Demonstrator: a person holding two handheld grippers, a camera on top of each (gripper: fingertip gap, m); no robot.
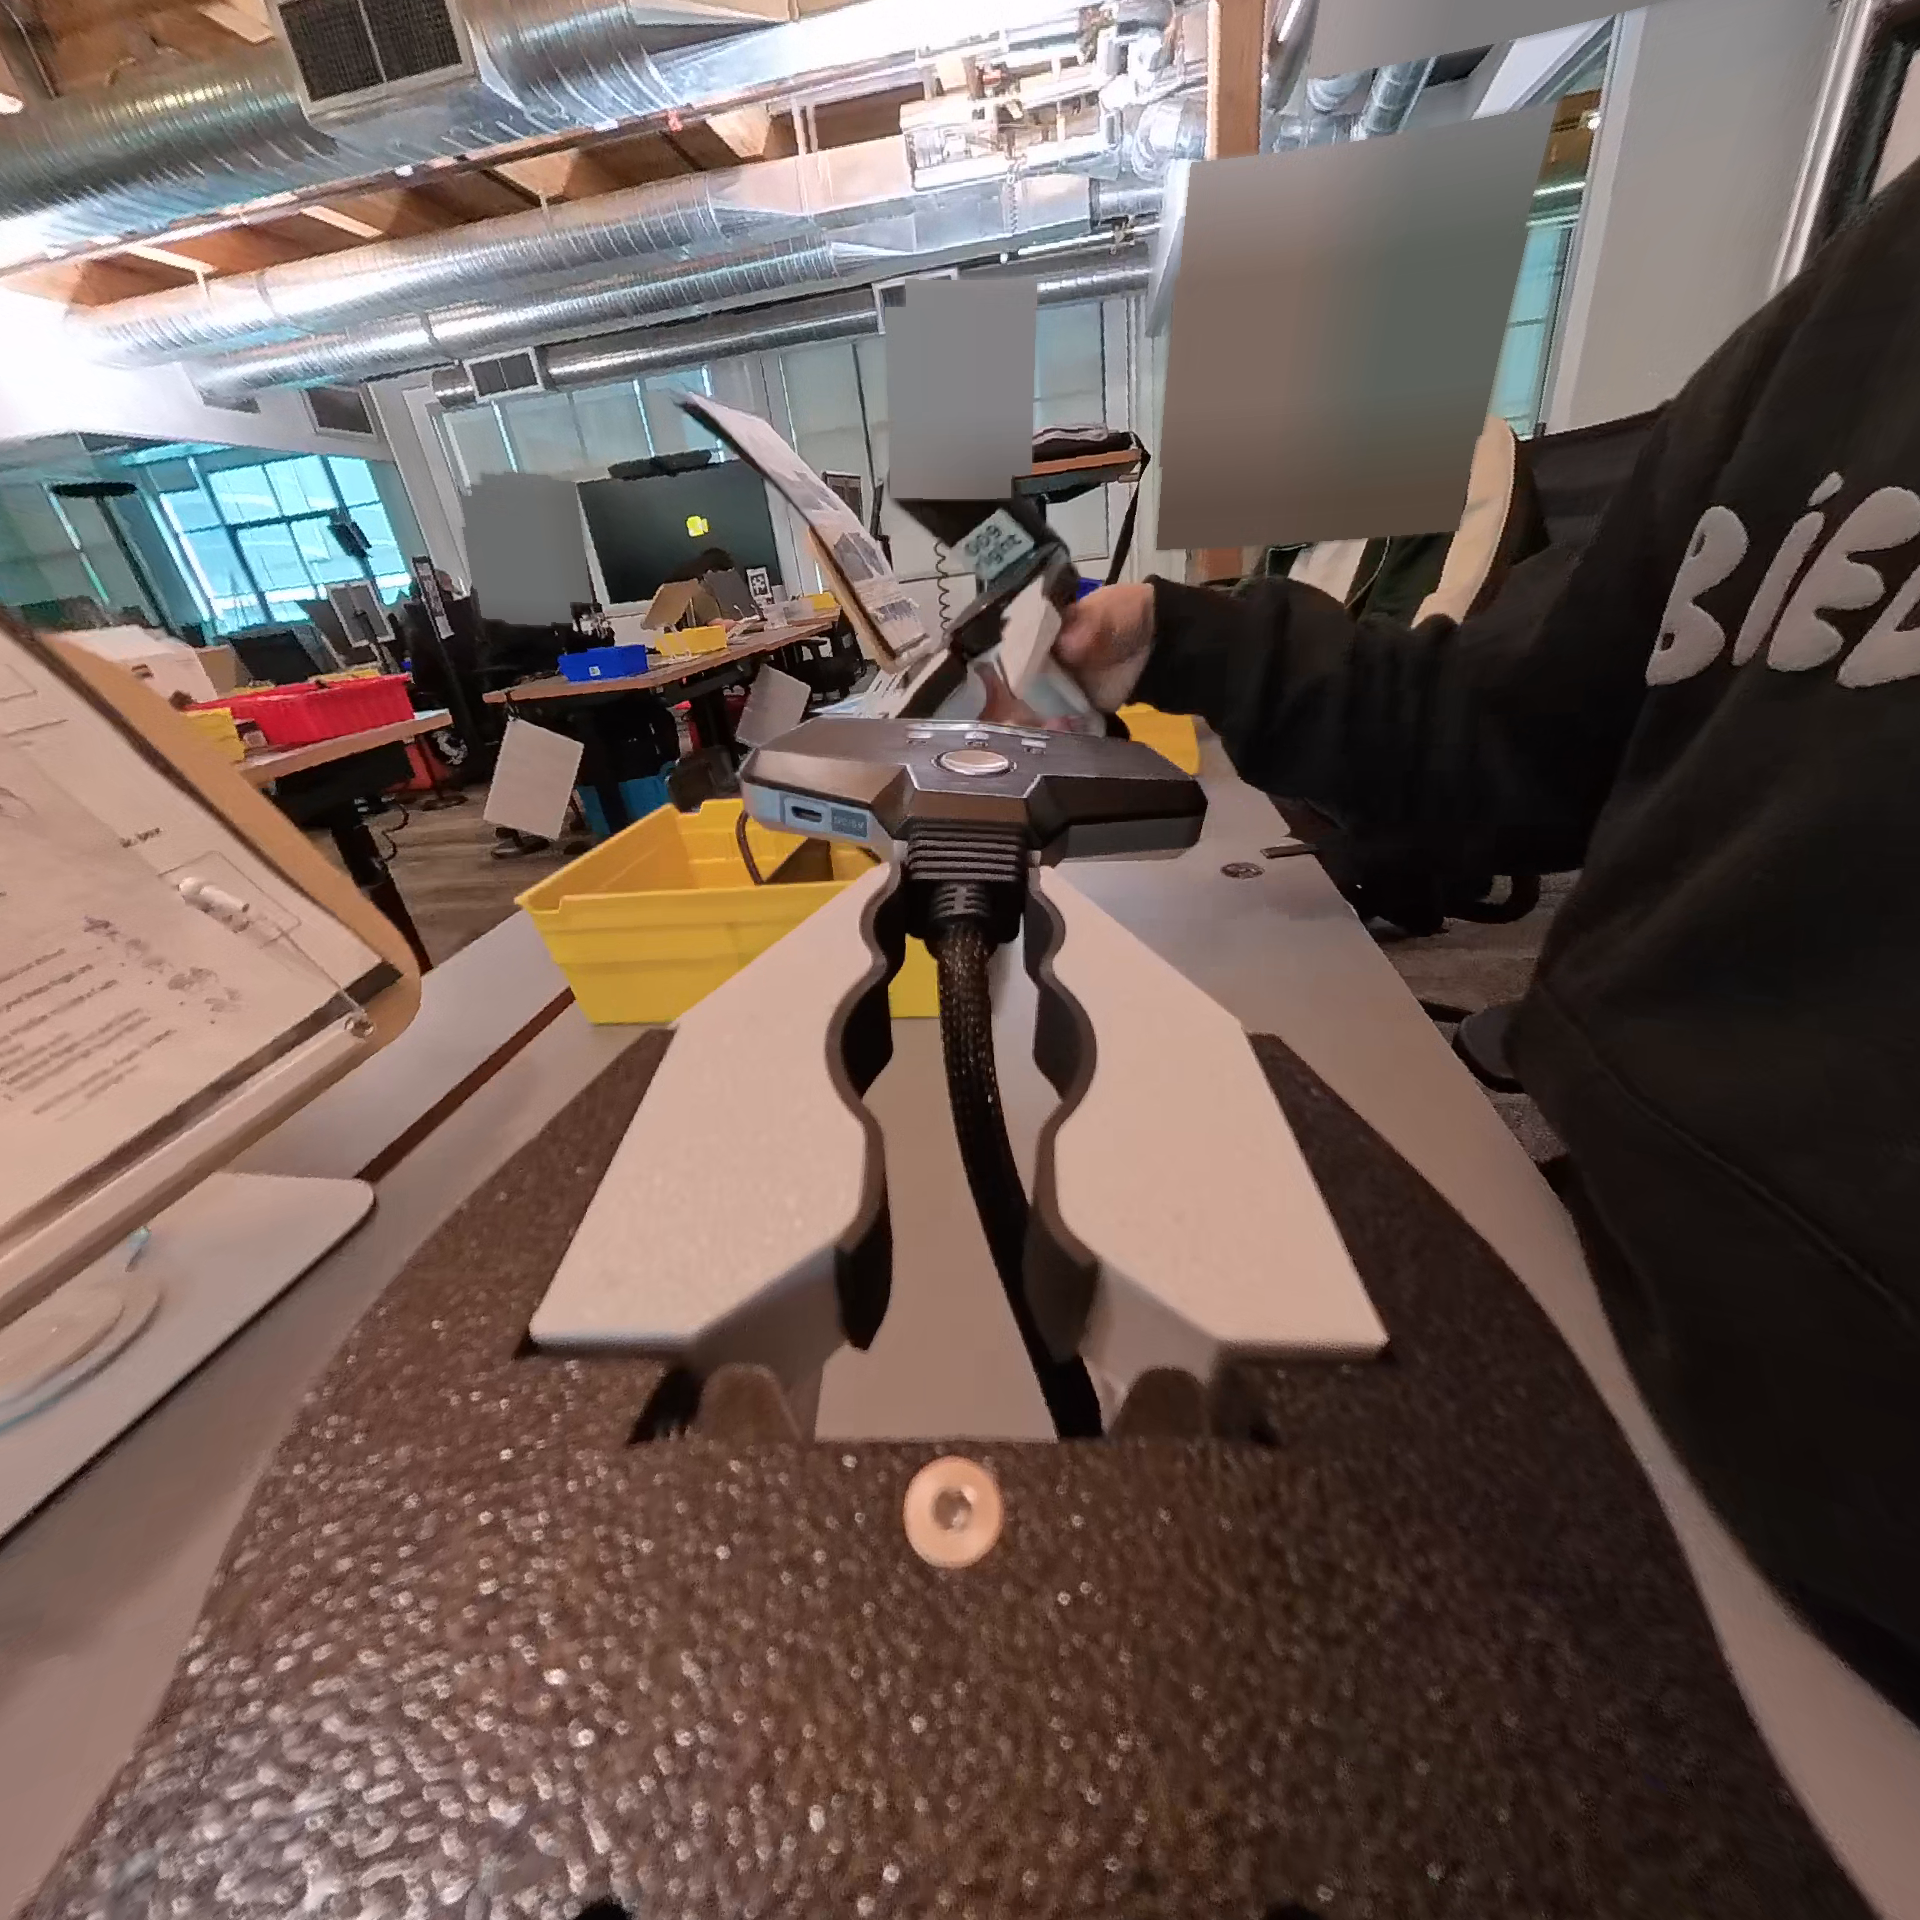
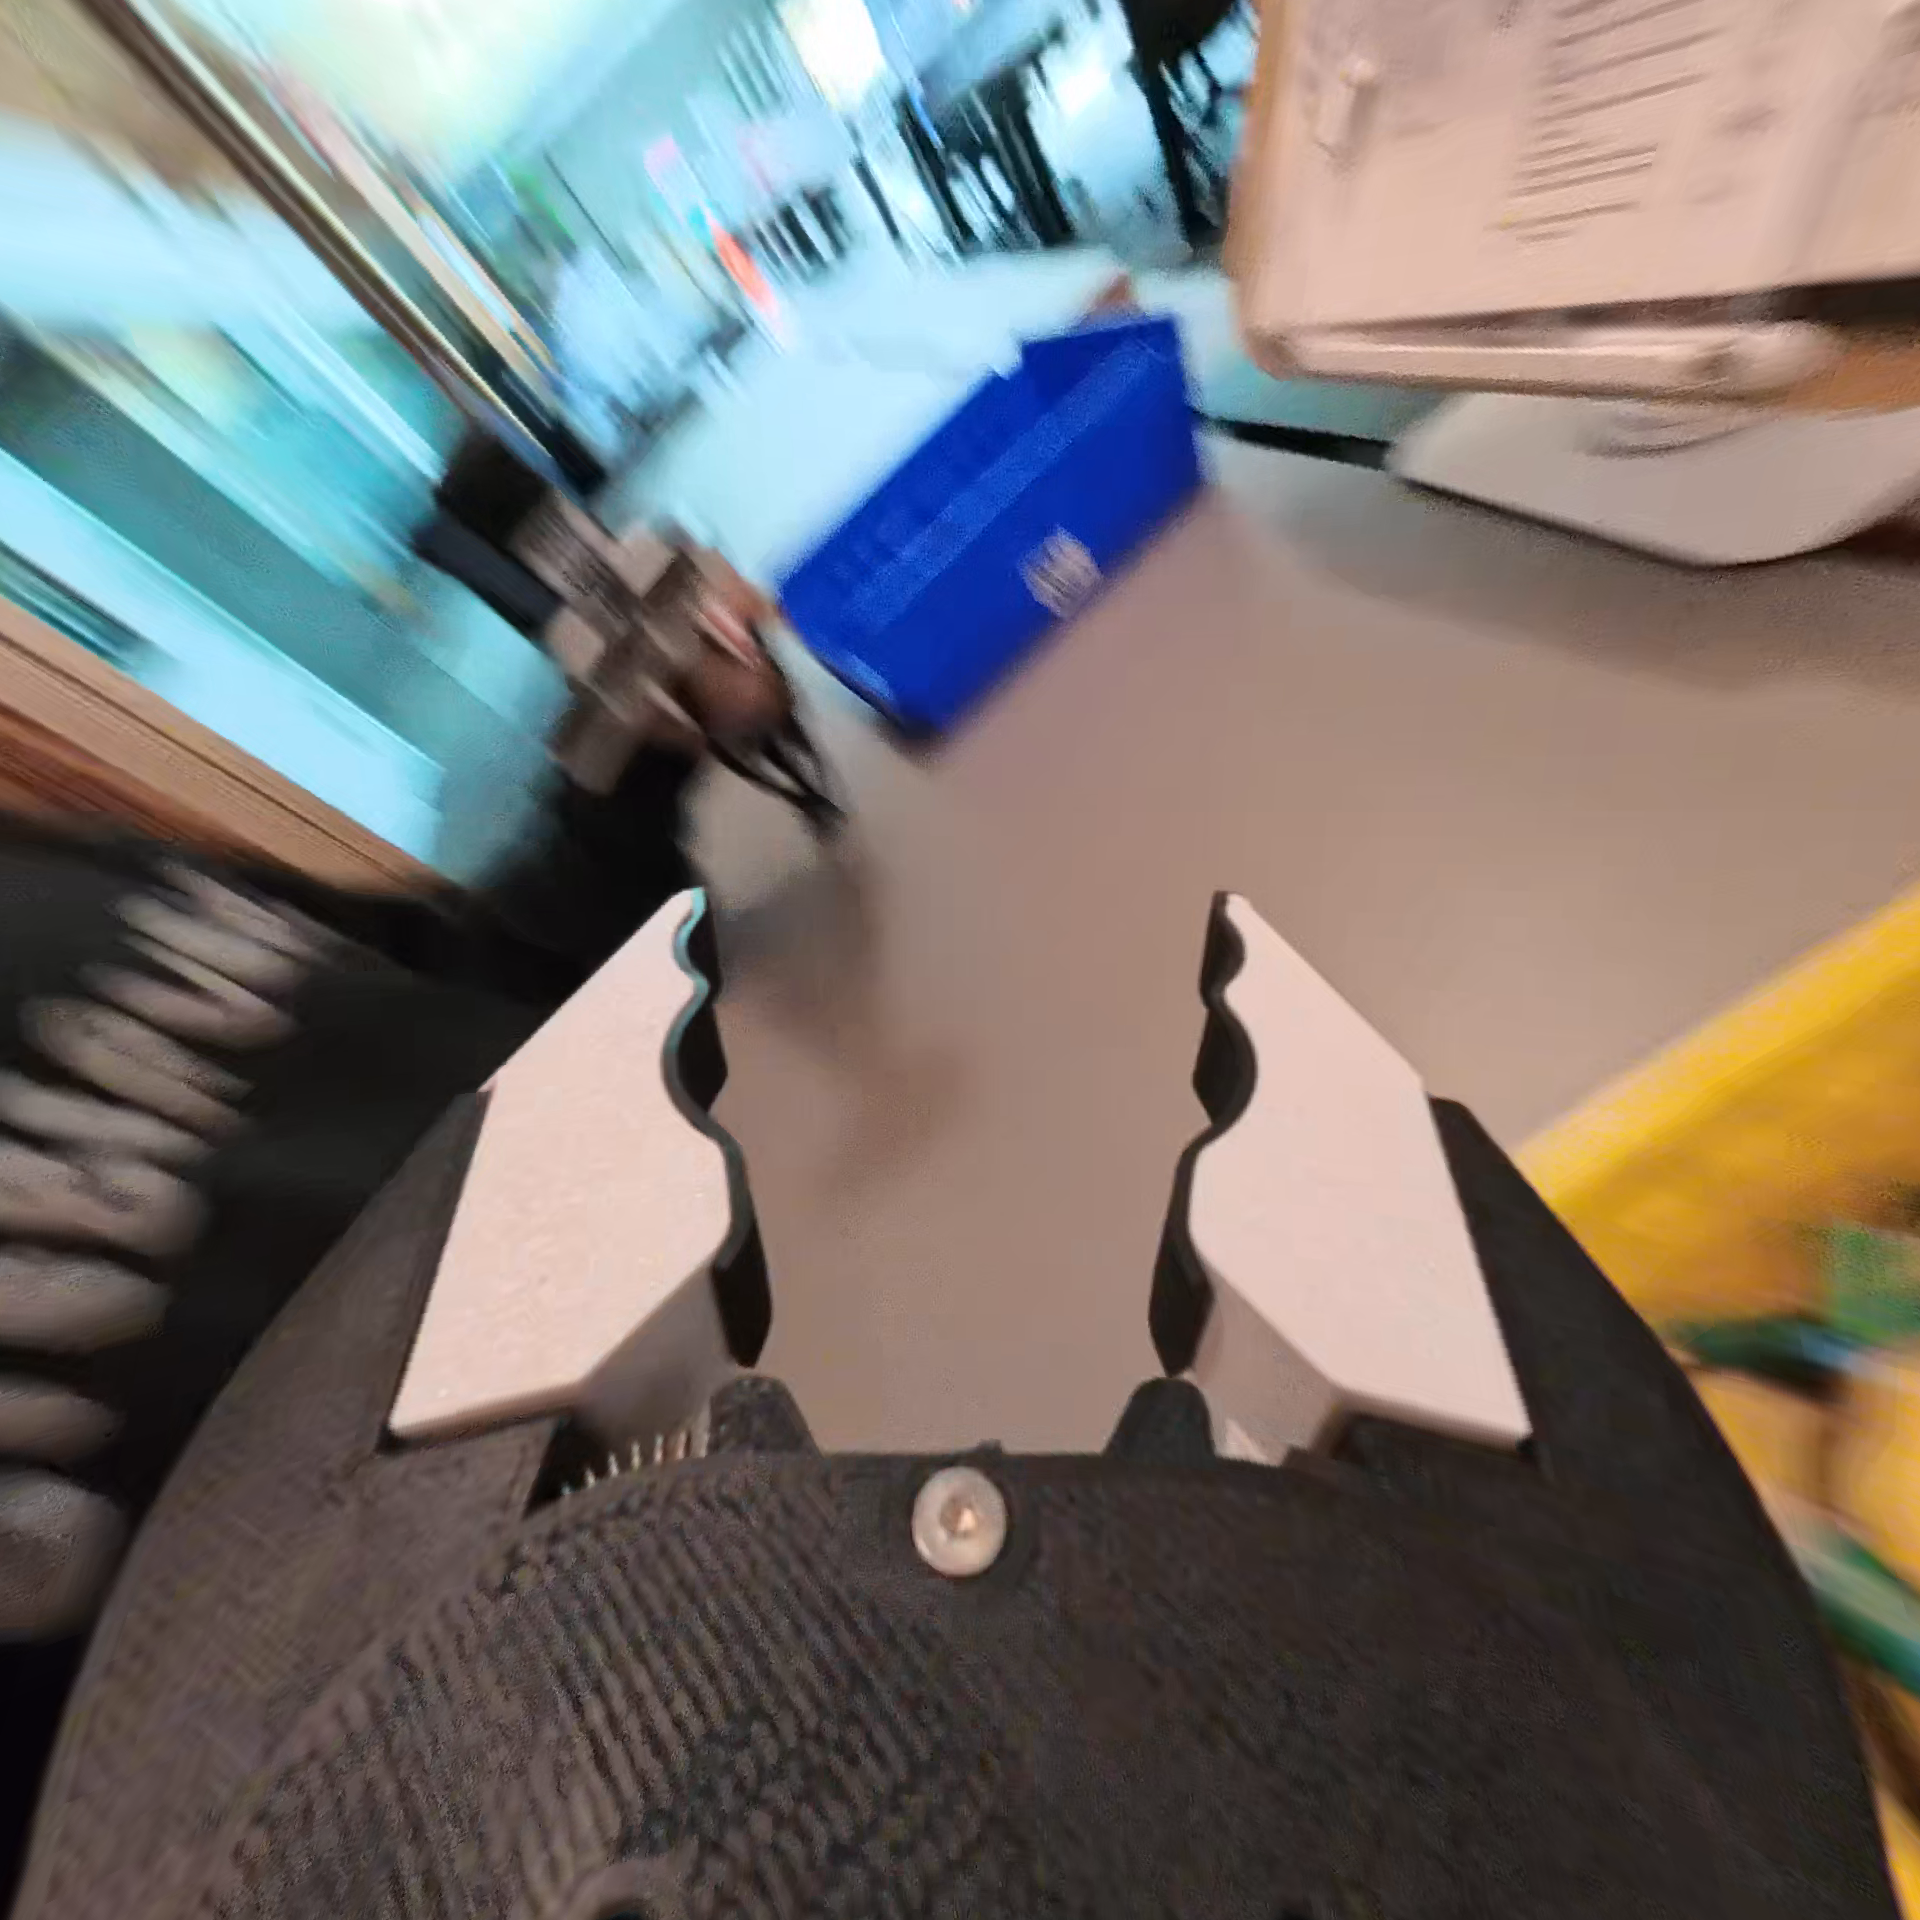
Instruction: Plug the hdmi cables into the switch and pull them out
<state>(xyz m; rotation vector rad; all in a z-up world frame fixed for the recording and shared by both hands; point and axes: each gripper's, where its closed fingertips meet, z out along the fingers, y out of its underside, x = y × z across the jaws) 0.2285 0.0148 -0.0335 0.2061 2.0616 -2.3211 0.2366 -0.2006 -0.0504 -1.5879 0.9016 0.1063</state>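
Observation:
My left gripper (image 1: 961, 883) is shut on the ribbed plug end of a black braided HDMI cable (image 1: 971, 1049), which runs back between its fingers. The plug sits in the near side of a dark HDMI switch (image 1: 971, 784), held up above the table. An empty port (image 1: 805, 814) shows on the switch's left face. The right gripper (image 1: 1003, 634), in a person's hand, hovers just behind the switch. In the blurred right wrist view my right gripper (image 2: 956, 914) is open and empty over the grey table (image 2: 1299, 831). No other cable shows there.
A yellow bin (image 1: 665, 925) stands behind the left fingers and shows at right in the right wrist view (image 2: 1714, 1195). A document stand (image 1: 156, 935) is at left. A person's black sleeve (image 1: 1455, 707) crosses from the right. A blue bin (image 2: 997, 530) is ahead.

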